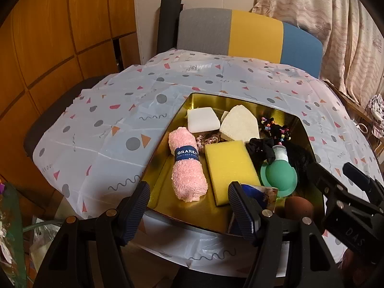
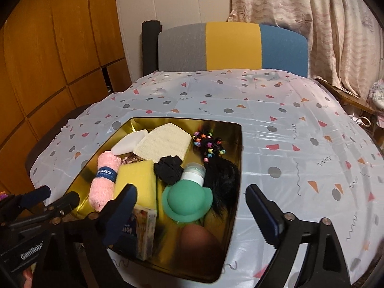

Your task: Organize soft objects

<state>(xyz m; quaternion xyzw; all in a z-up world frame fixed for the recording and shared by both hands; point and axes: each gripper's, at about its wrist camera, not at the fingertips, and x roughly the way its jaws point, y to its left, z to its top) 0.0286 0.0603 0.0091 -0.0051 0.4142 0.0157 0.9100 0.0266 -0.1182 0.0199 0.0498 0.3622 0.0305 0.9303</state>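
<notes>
Both hand-held grippers, left [image 1: 189, 206] and right [image 2: 192, 211], are hovering wide open, empty. Pink towel roll [image 1: 187, 168] is looking light, compressible; grasping beside its paper band seems best.

A grey, yellow and blue upholstered chair back [image 2: 232, 48] is flanked by orange wooden wall panels [image 2: 55, 55] to its left and pale patterned curtains [image 2: 331, 26] to its right.
</notes>
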